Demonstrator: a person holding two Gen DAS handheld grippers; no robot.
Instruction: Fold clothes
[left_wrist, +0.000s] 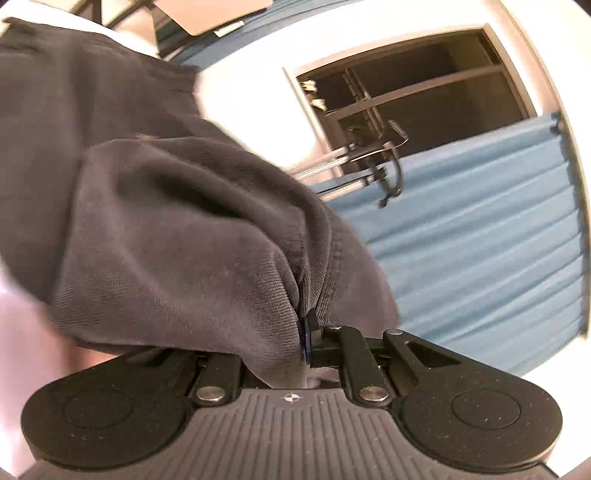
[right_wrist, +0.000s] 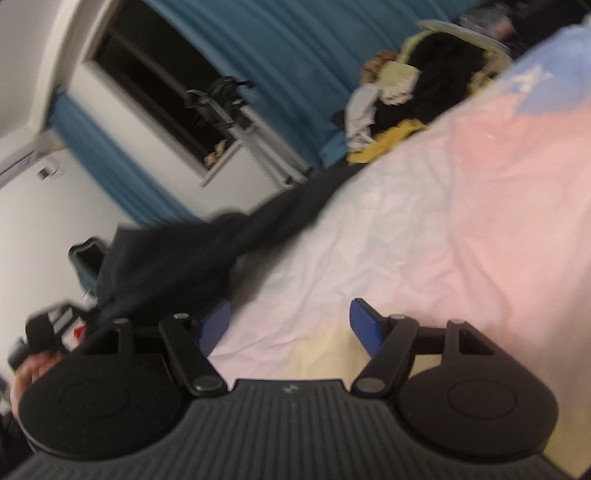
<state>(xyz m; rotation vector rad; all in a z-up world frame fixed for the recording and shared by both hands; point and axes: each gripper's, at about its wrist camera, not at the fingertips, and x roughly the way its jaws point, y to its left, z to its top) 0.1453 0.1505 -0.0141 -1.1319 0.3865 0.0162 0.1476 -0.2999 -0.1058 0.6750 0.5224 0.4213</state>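
The dark sweatshirt (left_wrist: 177, 229) is seen pinched in the closed left tongs (left_wrist: 306, 332), lifted and draped toward the bed (right_wrist: 388, 240); the right tongs (right_wrist: 288, 321) are held wide apart, empty, above the sheet.

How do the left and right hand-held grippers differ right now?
The left hand-held gripper is shut on the dark garment; the right hand-held gripper stands open with nothing between its blue pads. Dark cloth drapes over the left one's fingers, while the right one's fingers are bare above the pale sheet. Both are the same black build.
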